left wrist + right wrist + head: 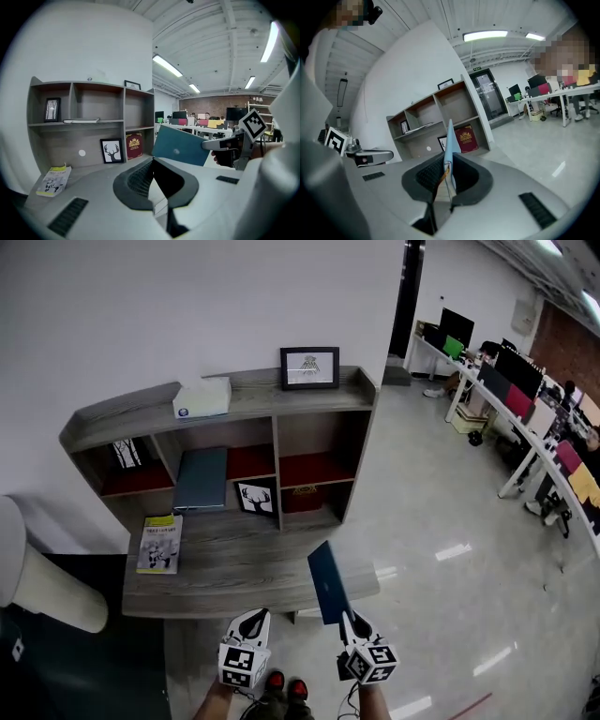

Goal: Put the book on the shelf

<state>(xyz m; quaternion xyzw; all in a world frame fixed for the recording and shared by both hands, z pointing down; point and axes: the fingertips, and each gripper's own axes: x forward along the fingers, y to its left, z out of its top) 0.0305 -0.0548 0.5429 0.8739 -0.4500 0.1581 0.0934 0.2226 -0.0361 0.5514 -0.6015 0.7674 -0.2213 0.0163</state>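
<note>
Two grippers, head view: the right gripper (346, 618) clamps a thin dark-blue hardcover book (326, 581) upright by its lower edge, in the air before the grey wooden shelf unit (309, 401); the left gripper (253, 615) is alongside.
Left gripper view: jaws closed together, nothing between.
Right gripper view: jaws pinched tight on the book's edge.
Status: book in hand, not yet shelved; placing and release are left to do.

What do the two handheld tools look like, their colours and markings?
Both the left tool and the right tool have pale grey-white shells with black trim, tapering to a point. Each carries a white cube printed with black square markers near the hand. Dark ribbed pads line the jaws.
</note>
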